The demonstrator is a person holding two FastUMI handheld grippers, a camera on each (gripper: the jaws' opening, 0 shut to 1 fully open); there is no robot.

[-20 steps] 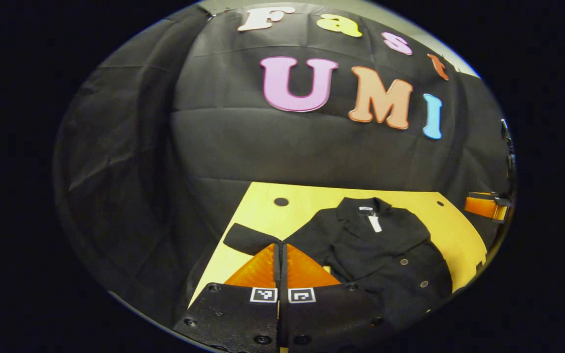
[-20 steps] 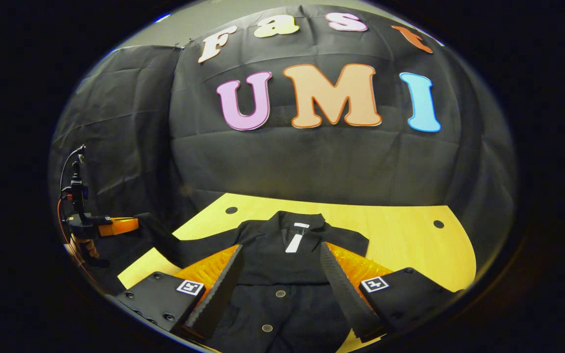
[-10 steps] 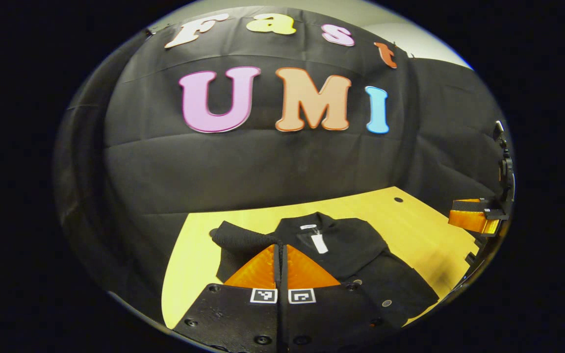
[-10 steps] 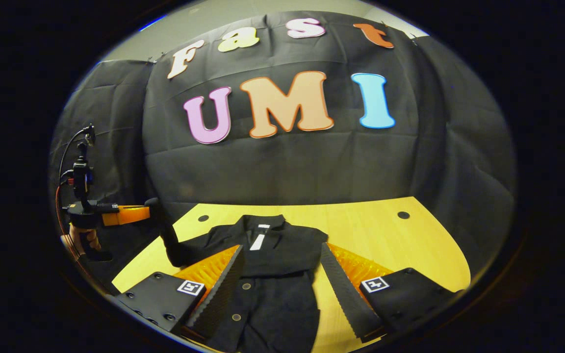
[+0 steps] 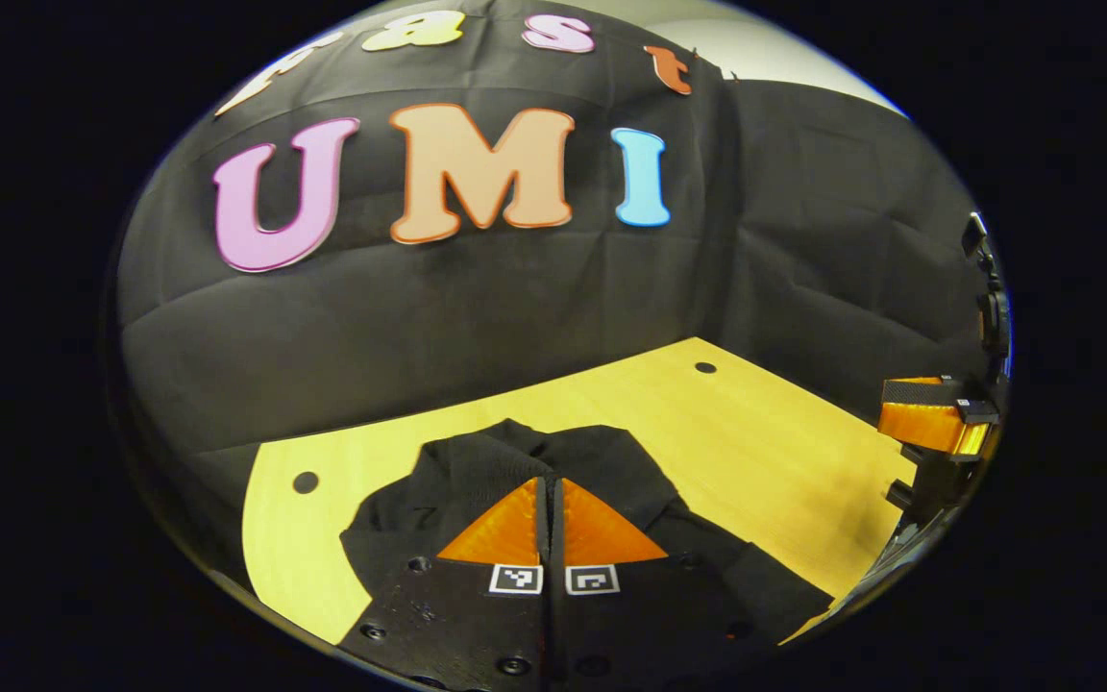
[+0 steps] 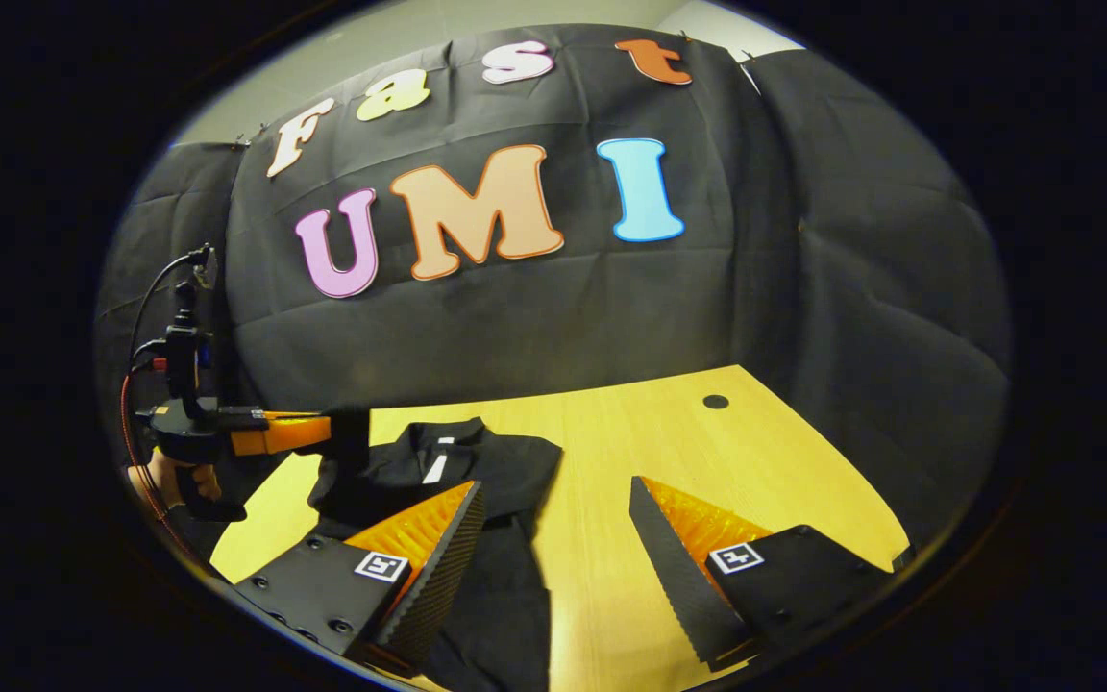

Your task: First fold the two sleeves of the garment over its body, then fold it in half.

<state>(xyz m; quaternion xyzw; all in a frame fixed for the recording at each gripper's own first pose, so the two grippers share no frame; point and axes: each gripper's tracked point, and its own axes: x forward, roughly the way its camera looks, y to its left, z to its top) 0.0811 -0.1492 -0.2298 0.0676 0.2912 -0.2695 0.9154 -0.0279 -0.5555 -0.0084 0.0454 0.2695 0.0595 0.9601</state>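
The left gripper (image 5: pixel 549 500) hides the black jacket's (image 5: pixel 457 471) front, and the jacket's hem (image 6: pixel 496 644) runs off the right gripper view's lower edge.

The garment (image 6: pixel 477 461) is plain black with a small white tag (image 6: pixel 435 468) at the collar. It lies on a pale yellow wood-grain worktop (image 6: pixel 611 452) marked by a dark round hole (image 6: pixel 715 401). The booth wall (image 6: pixel 553 308) is black cloth.
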